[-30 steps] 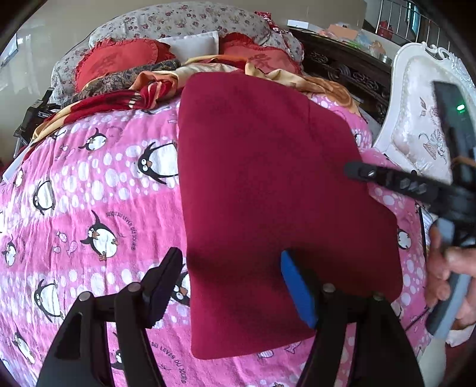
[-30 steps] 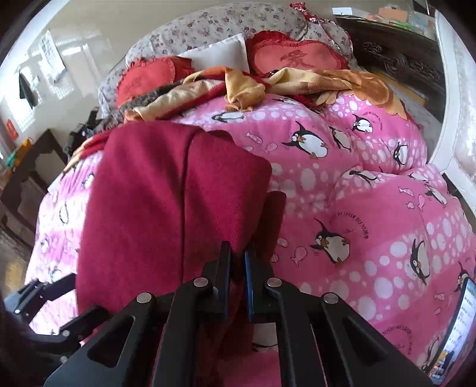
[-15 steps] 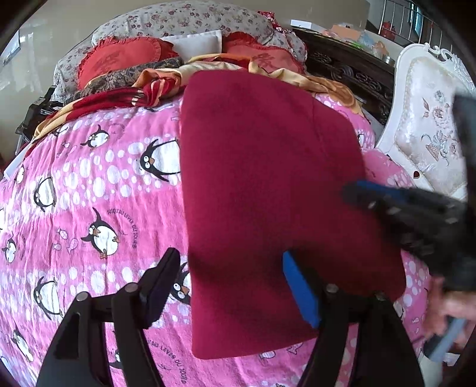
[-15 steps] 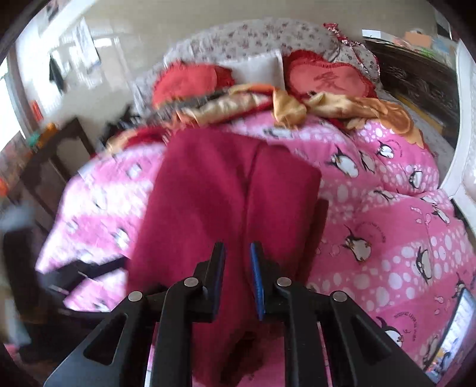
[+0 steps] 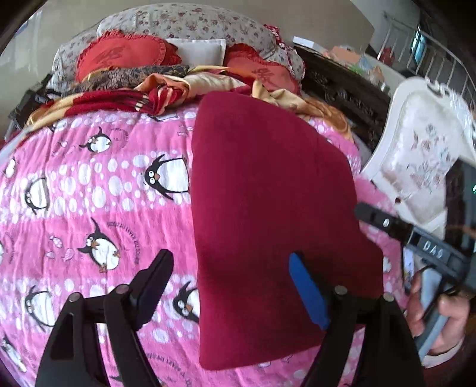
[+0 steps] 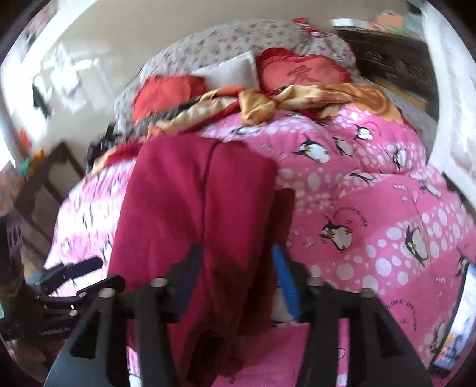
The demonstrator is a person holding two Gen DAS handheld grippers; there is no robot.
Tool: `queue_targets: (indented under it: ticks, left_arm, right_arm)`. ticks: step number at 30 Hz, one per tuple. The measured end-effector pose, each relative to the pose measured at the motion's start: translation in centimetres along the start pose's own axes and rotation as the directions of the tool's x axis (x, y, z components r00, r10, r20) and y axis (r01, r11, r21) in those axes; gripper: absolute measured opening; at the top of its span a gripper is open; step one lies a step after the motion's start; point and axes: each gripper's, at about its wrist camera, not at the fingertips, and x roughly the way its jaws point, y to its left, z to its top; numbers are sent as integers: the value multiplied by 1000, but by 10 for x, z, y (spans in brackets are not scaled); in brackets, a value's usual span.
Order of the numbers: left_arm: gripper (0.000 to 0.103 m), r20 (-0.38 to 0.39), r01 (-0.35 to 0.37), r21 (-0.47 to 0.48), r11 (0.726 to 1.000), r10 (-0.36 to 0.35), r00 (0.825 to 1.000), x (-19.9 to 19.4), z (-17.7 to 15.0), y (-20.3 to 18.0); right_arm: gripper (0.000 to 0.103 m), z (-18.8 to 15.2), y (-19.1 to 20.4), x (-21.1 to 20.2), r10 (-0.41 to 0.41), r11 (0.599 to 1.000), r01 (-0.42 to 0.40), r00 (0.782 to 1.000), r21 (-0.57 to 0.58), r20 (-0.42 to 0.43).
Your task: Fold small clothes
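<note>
A dark red garment lies folded flat on the pink penguin blanket. My left gripper hovers over the garment's near left edge. Its jaws are opening, wide apart, and the pads touch no cloth. In the right wrist view the same garment shows a lengthwise fold line. My right gripper stands above its near end, jaws opening. The cloth lies below and between the fingers, but they do not pinch it. The left gripper shows at the lower left of that view.
Red cushions, a floral pillow and a rumpled gold-orange cloth pile up at the bed's far end. A white ornate chair and dark carved furniture stand at the right. A phone lies at the blanket's right edge.
The right gripper's jaws went from shut to wide apart, letting go of the garment's edge, and it drew back a little. The left jaws spread slightly wider.
</note>
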Motion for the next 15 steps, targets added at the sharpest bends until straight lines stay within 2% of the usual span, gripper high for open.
queue_targets:
  ticks: [5,6,11,14,15]
  left_arm:
    - [84,-28,52,-79,996,-54,998,20,6,19]
    - [85,-41,74,-93,993,-78,996,26,6,22]
    - [89,-66,141,-139,980,-151,986,48,7,26]
    - [89,-76,169,-154,974,-182,980,58,8,24]
    - [82,-82,185,-160,970,-200,976,61,7,22]
  right_arm:
    - [33,1,-19,30,50,995,-43,996,87,-78]
    - [33,1,-24,36,80,991,-70,993,112,-86]
    - [41,-1,-45,57,221,952,-200,973,232,-66]
    - [42,-1,-45,60,237,947,-220,971,235,-44]
    - [42,0,-43,61,235,949,-219,971,228,-44]
